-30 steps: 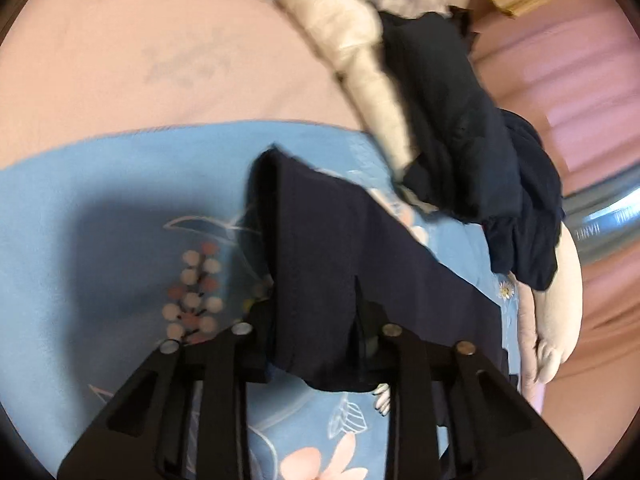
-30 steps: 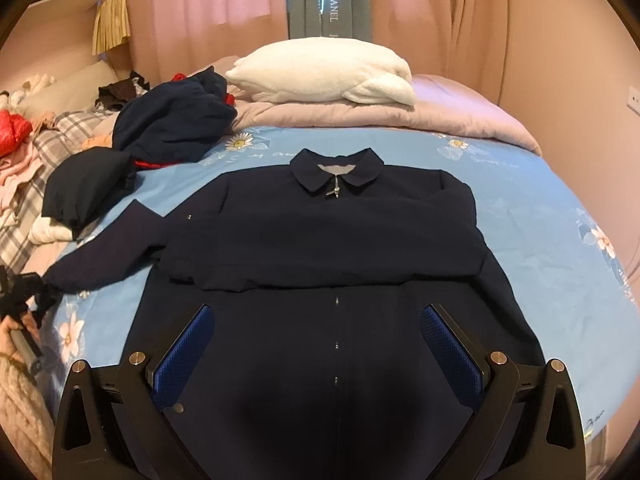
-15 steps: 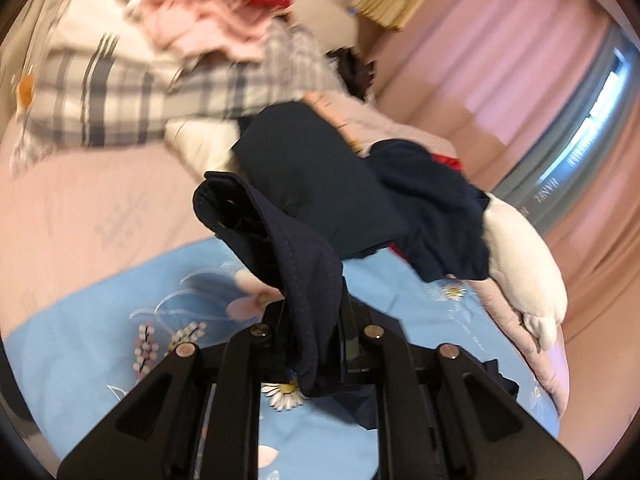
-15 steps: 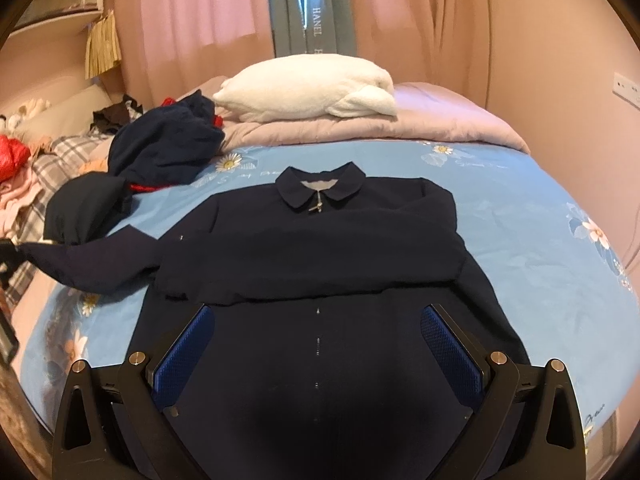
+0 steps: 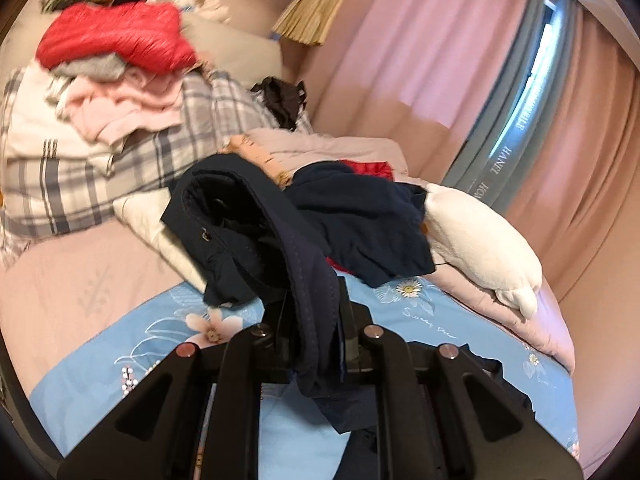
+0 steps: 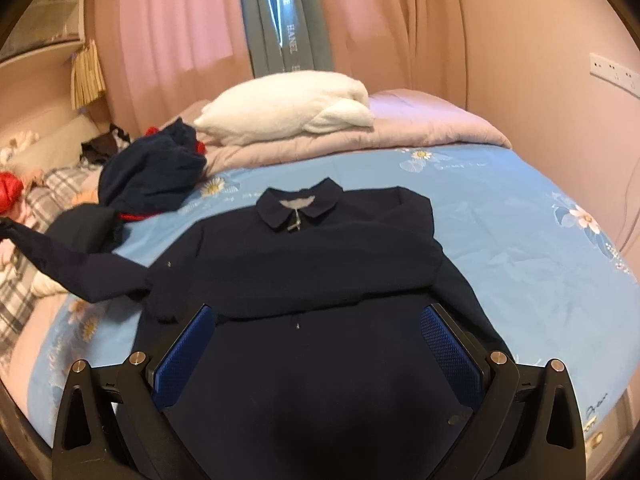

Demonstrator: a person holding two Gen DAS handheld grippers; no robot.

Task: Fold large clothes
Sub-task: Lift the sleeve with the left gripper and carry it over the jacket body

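Observation:
A dark navy jacket (image 6: 312,256) lies face up on the blue floral bedsheet (image 6: 520,248), collar toward the pillow, with its right sleeve folded across the chest. My left gripper (image 5: 312,320) is shut on the cuff of the jacket's left sleeve (image 5: 304,280) and holds it lifted above the bed. In the right wrist view the sleeve (image 6: 72,264) stretches up and off to the left edge. My right gripper (image 6: 316,344) is open and empty, hovering over the jacket's lower front.
A white pillow (image 6: 288,108) lies on a pink quilt (image 6: 420,128) at the head of the bed. A heap of dark clothes (image 6: 152,172) sits at the bed's left. A pile of red, pink and plaid clothes (image 5: 112,80) lies beyond. Pink curtains (image 6: 180,40) hang behind.
My left gripper has lifted the sleeve cuff up off the sheet and tilted upward toward the clothes pile. My right gripper stays open and has drawn slightly higher over the jacket.

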